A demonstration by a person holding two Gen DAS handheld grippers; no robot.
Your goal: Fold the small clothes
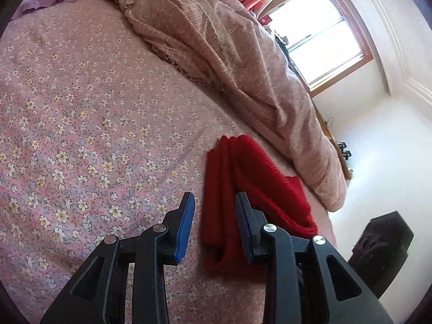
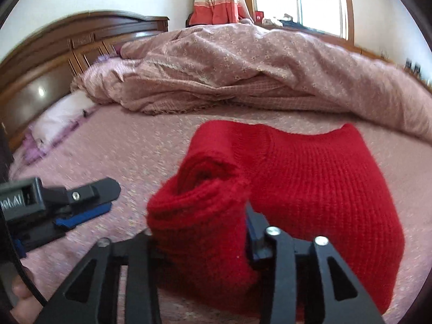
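Observation:
A red knitted garment [image 1: 248, 186] lies partly folded on the pink floral bedsheet [image 1: 81, 135]. My left gripper [image 1: 214, 202] is open, hovering just above the sheet, its right finger over the garment's near edge and nothing between the pads. In the right wrist view the same red garment [image 2: 310, 183] fills the middle. My right gripper [image 2: 199, 216] is closed on a bunched fold of it; the left finger is hidden behind the fabric. The left gripper [image 2: 89, 202] shows at the left, above the sheet, apart from the garment.
A rumpled pink duvet [image 1: 229, 54] is heaped along the far side of the bed, also in the right wrist view [image 2: 243, 67]. A wooden headboard [image 2: 54, 51] and pillow [image 2: 62, 116] stand at left. A window [image 1: 318, 35] and a dark box [image 1: 383, 245] lie beyond the bed edge.

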